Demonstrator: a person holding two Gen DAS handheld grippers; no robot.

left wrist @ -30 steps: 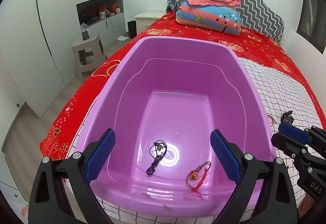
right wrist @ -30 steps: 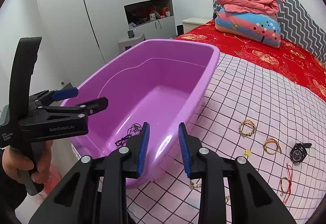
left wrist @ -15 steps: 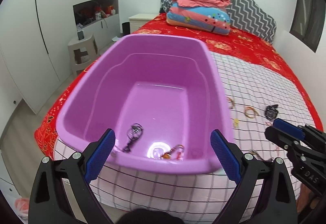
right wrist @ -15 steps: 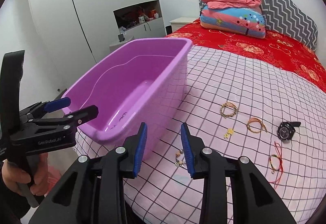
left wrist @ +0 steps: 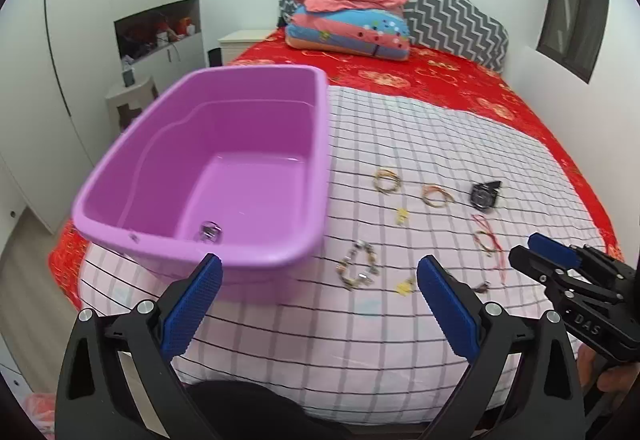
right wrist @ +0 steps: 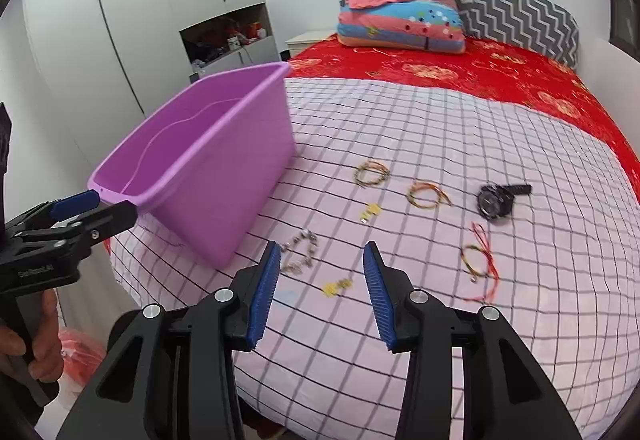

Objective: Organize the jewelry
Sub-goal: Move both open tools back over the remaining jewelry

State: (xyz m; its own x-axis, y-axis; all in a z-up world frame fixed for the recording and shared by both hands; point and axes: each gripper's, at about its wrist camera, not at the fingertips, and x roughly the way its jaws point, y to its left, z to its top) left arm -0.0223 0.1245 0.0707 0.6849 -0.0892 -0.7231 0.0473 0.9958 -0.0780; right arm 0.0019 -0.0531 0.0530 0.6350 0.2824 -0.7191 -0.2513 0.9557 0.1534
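A purple plastic bin (left wrist: 120,176) (right wrist: 224,176) stands on the checked sheet at the bed's left side; a small dark piece of jewelry (left wrist: 208,230) lies in it. Loose jewelry lies on the sheet to its right: a silver bead bracelet (left wrist: 358,266) (right wrist: 300,252), a small gold piece (right wrist: 336,286), a gold charm (right wrist: 370,212), two gold bangles (right wrist: 372,172) (right wrist: 426,194), a black watch (right wrist: 496,198) and a red cord bracelet (right wrist: 480,260). My left gripper (left wrist: 318,298) is open and empty near the bin's front corner. My right gripper (right wrist: 320,290) is open and empty above the gold piece.
Folded quilts (left wrist: 352,20) and a zigzag pillow (left wrist: 452,20) sit at the head of the red bedspread (left wrist: 440,80). White wardrobes (right wrist: 160,20) and a stool (left wrist: 132,100) stand left of the bed. The bed's front edge is close below both grippers.
Both grippers have pulled back from the bin and swung right toward the loose jewelry. The right jaws have opened wider. The bin now sits at the left of both views.
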